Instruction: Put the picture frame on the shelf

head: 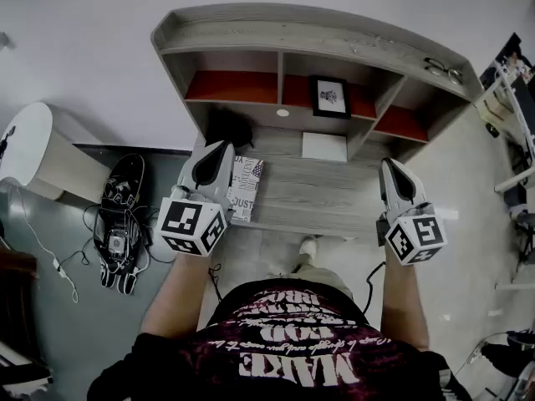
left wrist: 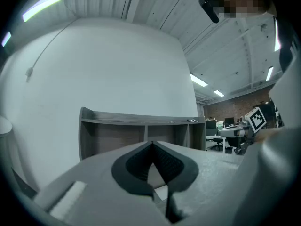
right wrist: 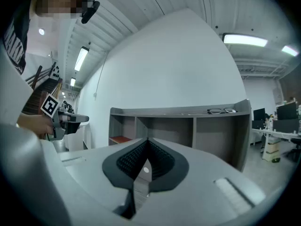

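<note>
Shelf [head: 334, 36] of matt grey wood grain, smooth red boards inside. Picture frame [head: 331, 97], dark smooth edging. Left gripper [head: 222, 147] and right gripper [head: 389, 165]: matt grey plastic, ribbed black pads [left wrist: 165, 163].

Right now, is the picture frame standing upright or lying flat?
Upright: the picture frame stands on the red floor of the shelf's middle compartment, face outward.

Dark T-shirt [head: 288, 345], white lettering; grey left tongs [head: 223, 146] and right tongs [head: 389, 164] (square-marker cubes [head: 194, 224]).
</note>
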`<state>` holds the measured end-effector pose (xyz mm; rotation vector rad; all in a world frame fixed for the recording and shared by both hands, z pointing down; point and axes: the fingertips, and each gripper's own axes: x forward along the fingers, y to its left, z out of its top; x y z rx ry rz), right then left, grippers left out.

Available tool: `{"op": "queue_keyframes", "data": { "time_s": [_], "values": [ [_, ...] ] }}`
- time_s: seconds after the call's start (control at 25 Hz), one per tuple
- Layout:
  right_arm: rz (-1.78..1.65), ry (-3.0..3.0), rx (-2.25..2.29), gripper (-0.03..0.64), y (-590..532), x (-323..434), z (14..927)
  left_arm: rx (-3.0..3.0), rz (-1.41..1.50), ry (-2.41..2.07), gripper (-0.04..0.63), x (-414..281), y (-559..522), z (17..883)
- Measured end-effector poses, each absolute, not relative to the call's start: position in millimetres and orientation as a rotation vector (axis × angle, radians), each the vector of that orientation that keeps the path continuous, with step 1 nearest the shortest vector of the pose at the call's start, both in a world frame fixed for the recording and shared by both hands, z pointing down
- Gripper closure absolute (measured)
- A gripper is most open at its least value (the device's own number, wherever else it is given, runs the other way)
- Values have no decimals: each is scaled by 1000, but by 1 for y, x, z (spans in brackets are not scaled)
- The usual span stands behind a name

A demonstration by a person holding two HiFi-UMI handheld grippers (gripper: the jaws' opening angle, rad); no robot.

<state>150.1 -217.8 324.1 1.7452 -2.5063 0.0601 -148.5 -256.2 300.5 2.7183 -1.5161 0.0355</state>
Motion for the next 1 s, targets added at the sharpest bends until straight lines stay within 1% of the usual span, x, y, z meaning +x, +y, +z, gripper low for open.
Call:
{"op": "queue_keyframes", "data": {
  "time_s": [0.4, 0.64, 1.0],
  "values": [
    [57, -2469, 1796, 591, -157, 157, 321, 2711, 28, -1546, 591, -178, -204, 295],
    [65, -2477, 1774, 591, -141, 156, 318, 2704, 35, -1518, 591, -172, -186, 299],
    [94, -2522, 1668, 591, -156, 165, 326, 2632, 78, -1561, 592, -156, -187, 313]
  ]
}}
